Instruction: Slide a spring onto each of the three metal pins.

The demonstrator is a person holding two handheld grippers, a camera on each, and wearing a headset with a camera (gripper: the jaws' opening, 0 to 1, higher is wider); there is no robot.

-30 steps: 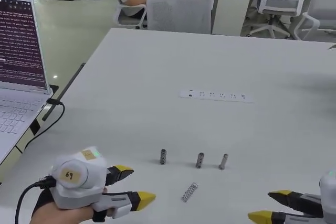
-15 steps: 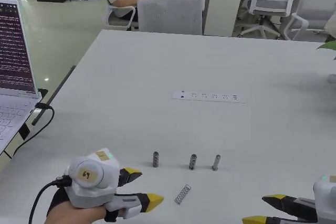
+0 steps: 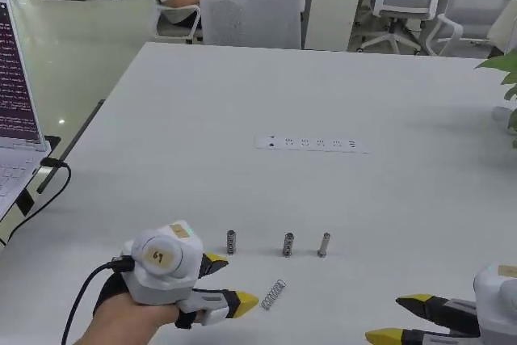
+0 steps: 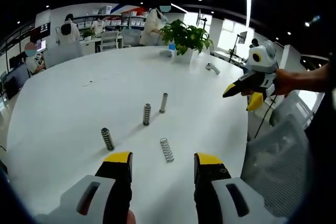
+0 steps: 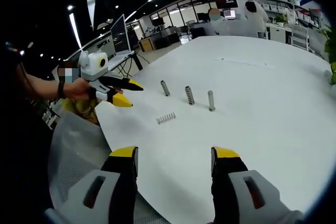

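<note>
Pins [image 3: 287, 245]: two sprung, one bare
Loose spring [image 3: 273, 294]: flat on surface [image 3: 242, 119]
Left gripper [image 3: 241, 280]: jaws wide, empty
Right gripper [image 3: 383, 317]: jaws wide, empty

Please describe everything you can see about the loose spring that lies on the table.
The loose spring is a small coil of bare grey metal. It lies flat on its side on the white table, slanted, nothing touching it but the tabletop. It sits in front of the row of pins, near the open left claw and apart from it, not yet on the bare pin.
</note>
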